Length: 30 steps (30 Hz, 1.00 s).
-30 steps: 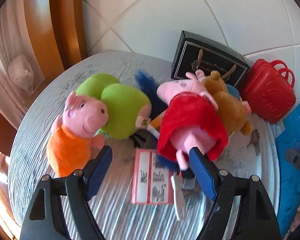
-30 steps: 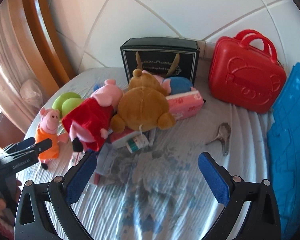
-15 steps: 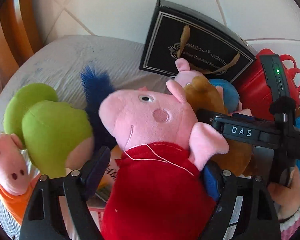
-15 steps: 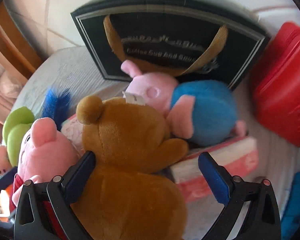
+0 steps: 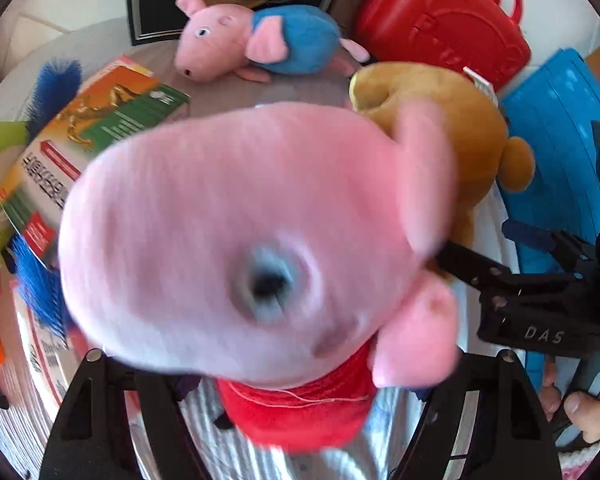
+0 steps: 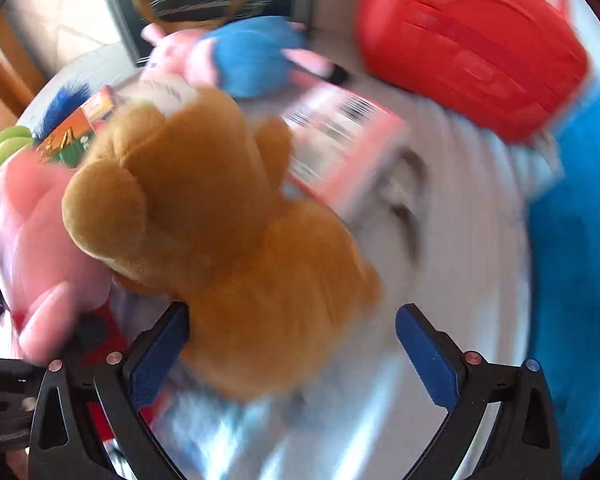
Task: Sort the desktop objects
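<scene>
Left gripper [image 5: 300, 392]: jaws just narrowing around red-dressed pig plush [image 5: 260, 240]; contact hidden.
Right gripper [image 6: 292, 352]: jaws apart, brown bear [image 6: 228, 240] between.
Writing: "DAS", 4 o'clock.

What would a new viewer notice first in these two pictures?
A pink pig plush in a red dress fills the left wrist view, right between the left tongs. In the right wrist view, a brown teddy bear lies between the open right tongs, with a red plastic case behind it.
</scene>
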Tool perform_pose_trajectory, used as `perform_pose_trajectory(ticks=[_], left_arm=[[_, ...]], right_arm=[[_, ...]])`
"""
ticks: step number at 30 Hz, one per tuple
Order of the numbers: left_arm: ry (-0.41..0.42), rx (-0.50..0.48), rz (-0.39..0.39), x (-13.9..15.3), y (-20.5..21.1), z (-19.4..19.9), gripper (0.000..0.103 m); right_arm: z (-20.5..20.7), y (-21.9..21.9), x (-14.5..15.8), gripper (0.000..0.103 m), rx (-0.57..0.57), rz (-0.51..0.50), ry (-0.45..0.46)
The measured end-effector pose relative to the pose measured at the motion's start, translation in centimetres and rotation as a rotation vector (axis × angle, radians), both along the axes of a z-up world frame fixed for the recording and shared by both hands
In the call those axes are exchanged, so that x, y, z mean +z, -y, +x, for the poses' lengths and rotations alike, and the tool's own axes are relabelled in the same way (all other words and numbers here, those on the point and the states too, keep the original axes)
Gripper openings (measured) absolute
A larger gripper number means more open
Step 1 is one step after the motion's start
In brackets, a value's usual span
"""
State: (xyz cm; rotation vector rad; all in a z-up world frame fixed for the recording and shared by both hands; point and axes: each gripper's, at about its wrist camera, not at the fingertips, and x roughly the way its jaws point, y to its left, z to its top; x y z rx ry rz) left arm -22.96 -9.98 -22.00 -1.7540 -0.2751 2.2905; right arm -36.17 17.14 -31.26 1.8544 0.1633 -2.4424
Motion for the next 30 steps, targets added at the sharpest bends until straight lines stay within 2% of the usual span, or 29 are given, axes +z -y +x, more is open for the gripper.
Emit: perform_pose_trajectory(ticks=[4,7,10,12,13,18,24,28,30], left_arm=[[-0.076,-0.018,-0.137,3.0,-1.9,3.2,0.077],[-0.165,0.035,-0.195,6.3,-0.7,5.5,0.077],[-0.237,0.111,-0.213,9.6,2.6,7.7,0.077],[-0.25,0.168,-0.232,10.1,5.0,8.6,0.077],[-0.244,0.194,-0.241,9.6,5.9,8.8,0.077],[-0.169,0.306,-0.241,6.5,11.3,10.2,0.077],[-0.115,0.361,-0.237,3.2,14.9,10.8,0.077],[-0.086,0.393,-0.318,1.0,16.4,9.8,0.077],[-0.062,0.42,-0.328,-0.3,17.4,9.0,0.077]], right_arm=[[4.5,-5.2,2.7,0.102,-0.151,0.149,-0.071],[8.1,-7.4,6.0,0.103,-0.191,0.045,-0.143],[10.3,-7.2,8.2,0.103,-0.153,-0.035,-0.191],[11.5,-6.0,8.7,0.103,-0.106,-0.082,-0.202],[11.3,-5.3,9.4,0.103,-0.082,-0.102,-0.202],[12.7,0.0,8.8,0.103,0.013,-0.143,-0.166],[12.5,5.8,7.4,0.103,0.103,-0.16,-0.141],[11.2,8.6,6.4,0.103,0.14,-0.156,-0.136],[10.4,9.5,6.0,0.103,0.153,-0.153,-0.13]])
